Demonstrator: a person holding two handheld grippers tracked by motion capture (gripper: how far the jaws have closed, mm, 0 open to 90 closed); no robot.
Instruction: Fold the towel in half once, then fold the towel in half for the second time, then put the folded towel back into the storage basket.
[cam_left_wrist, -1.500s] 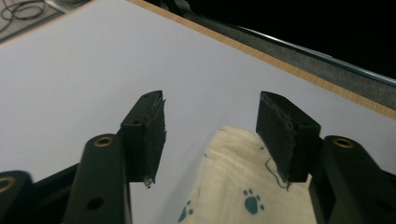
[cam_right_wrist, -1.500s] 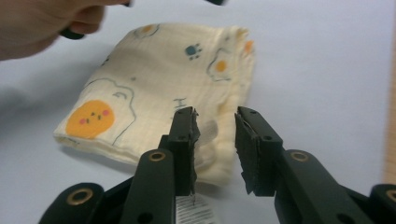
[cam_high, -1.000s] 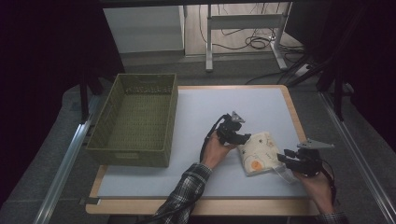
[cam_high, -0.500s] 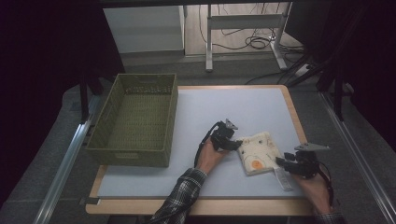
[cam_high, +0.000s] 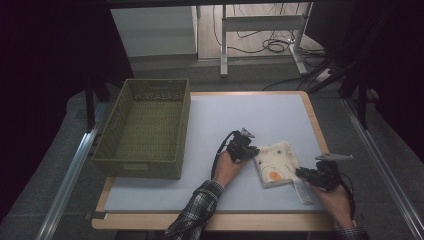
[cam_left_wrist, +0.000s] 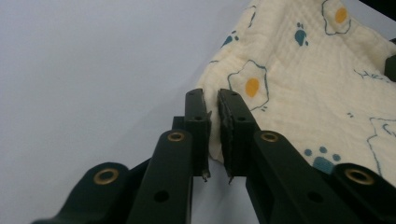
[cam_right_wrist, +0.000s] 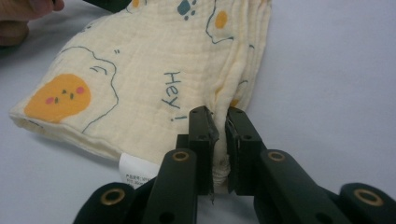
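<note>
Folded cloth (cam_high: 276, 163) flat on white mat (cam_high: 250, 120), right of green basket (cam_high: 145, 127). Left gripper (cam_high: 248, 150) clamped on its left corner, right gripper (cam_high: 303, 175) on near-right corner. Basket lies far left, nearer left hand.

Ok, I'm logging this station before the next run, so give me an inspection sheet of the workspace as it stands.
Surface: pale table top with a wooden rim, bare at the far end.
Job's things: folded cream cloth printed with eggs and paw marks, lying flat; white care label at its near edge.
Clutter: empty green basket on the left side.
Grippers: left gripper shut on the cloth's corner; right gripper shut on the stacked edges.
Cables: black cable trailing from the left gripper; loose cables on the floor beyond.
Surroundings: metal stand legs, dark curtains.
</note>
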